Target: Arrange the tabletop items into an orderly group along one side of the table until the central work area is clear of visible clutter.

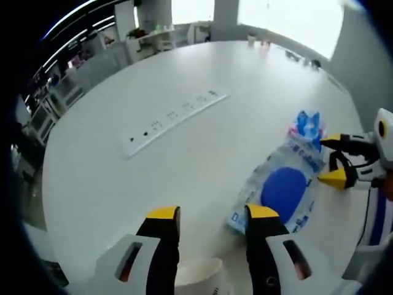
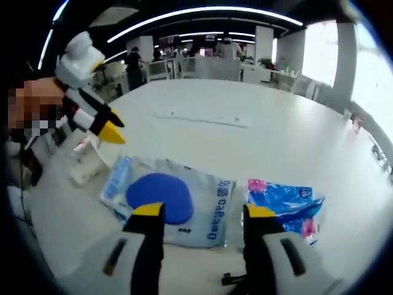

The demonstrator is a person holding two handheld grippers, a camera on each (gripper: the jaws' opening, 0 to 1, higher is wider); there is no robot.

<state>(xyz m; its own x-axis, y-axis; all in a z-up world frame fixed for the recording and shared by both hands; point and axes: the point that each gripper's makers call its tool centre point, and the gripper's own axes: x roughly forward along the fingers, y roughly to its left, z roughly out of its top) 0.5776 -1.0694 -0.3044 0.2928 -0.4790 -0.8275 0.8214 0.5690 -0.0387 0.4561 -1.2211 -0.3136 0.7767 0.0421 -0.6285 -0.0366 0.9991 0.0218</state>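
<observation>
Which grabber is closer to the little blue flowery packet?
Right. The right gripper hovers just beside the flowery packet; the left gripper sits farther off, past the blue-circle bag.

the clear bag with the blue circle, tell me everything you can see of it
The clear bag is a soft, crinkled, see-through plastic packet with a large solid blue oval on its face and blue lettering along its ends. It lies flat on the white table, looks closed and full, and sits apart from the power strip farther out. The smaller blue floral packet lies right beside one end, edges touching or overlapping. The right tongs are open just over its near edge; the left tongs are open at its corner.
</observation>
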